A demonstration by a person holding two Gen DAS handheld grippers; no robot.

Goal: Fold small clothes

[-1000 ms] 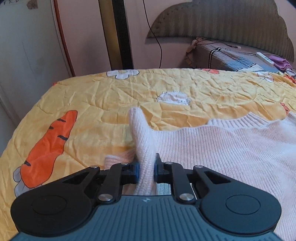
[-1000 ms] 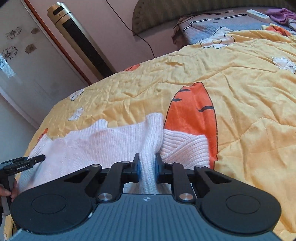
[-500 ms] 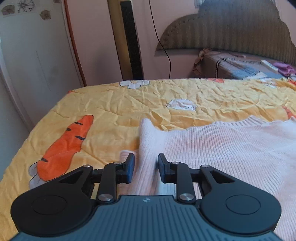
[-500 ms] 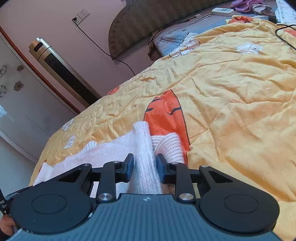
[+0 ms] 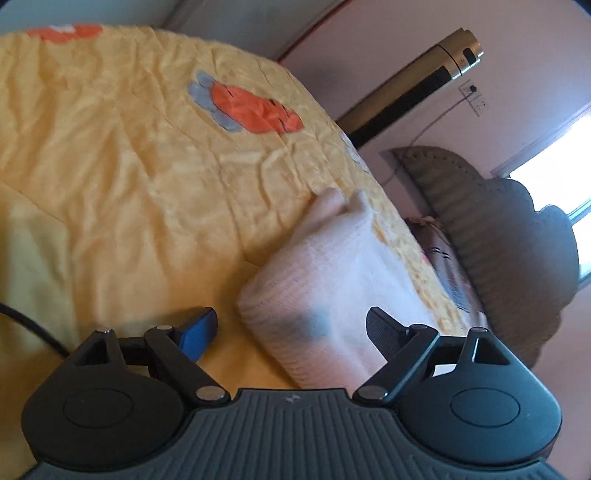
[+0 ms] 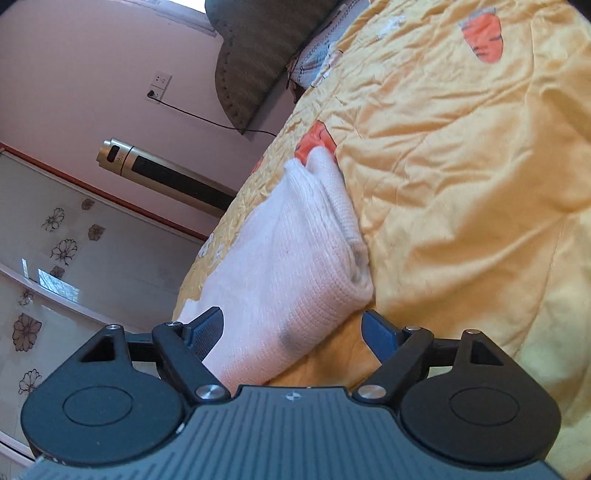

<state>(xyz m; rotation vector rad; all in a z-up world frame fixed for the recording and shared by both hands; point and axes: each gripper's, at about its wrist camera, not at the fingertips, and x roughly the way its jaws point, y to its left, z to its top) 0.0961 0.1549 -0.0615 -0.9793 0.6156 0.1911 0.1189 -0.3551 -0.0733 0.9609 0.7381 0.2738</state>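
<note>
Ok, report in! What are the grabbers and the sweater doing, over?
Left gripper open, right gripper open. White knitted sweater lying folded on the yellow carrot-print quilt, nothing gripped. Nothing in the way.

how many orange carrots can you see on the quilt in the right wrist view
2: one carrot at the top right of the quilt, another carrot partly behind the white sweater. More may be hidden.

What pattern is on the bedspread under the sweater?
Yellow bedspread with orange carrot prints, clearest in the right wrist view beside the white sweater.

Bare quilt [image 5: 110,177] beside folded sweater [image 5: 332,280]
</note>
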